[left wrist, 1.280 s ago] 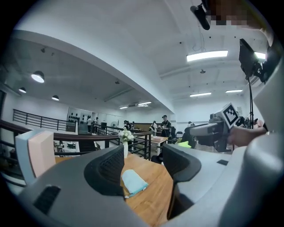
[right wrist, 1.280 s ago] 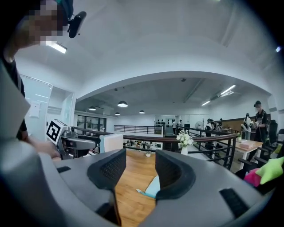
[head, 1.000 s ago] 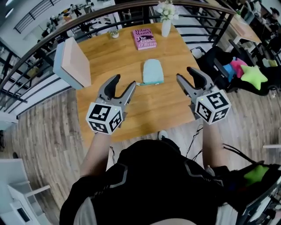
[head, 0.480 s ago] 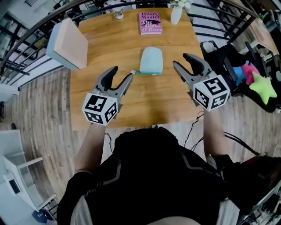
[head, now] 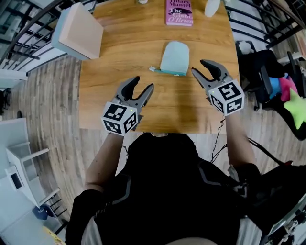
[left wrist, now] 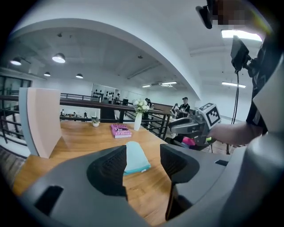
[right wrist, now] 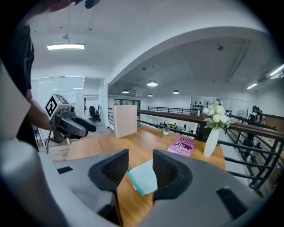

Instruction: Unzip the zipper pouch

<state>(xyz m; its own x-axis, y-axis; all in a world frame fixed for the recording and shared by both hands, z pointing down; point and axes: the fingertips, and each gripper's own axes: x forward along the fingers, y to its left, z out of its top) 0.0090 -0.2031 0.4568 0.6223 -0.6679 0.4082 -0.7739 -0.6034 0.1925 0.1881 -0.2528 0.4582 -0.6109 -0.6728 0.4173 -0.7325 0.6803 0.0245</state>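
Here the flat pale-blue fabric zipper pouch (head: pixel 175 57) lies on the wooden table (head: pixel 114 67), zip edge toward the person. The left gripper (head: pixel 143 84) and right gripper (head: pixel 198 67) hover near it, released and empty. Their jaws have just been narrowing, with nothing between them.

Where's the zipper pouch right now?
In the head view, the pouch lies on the table, below the pink book, ahead of the left claw and right claw.
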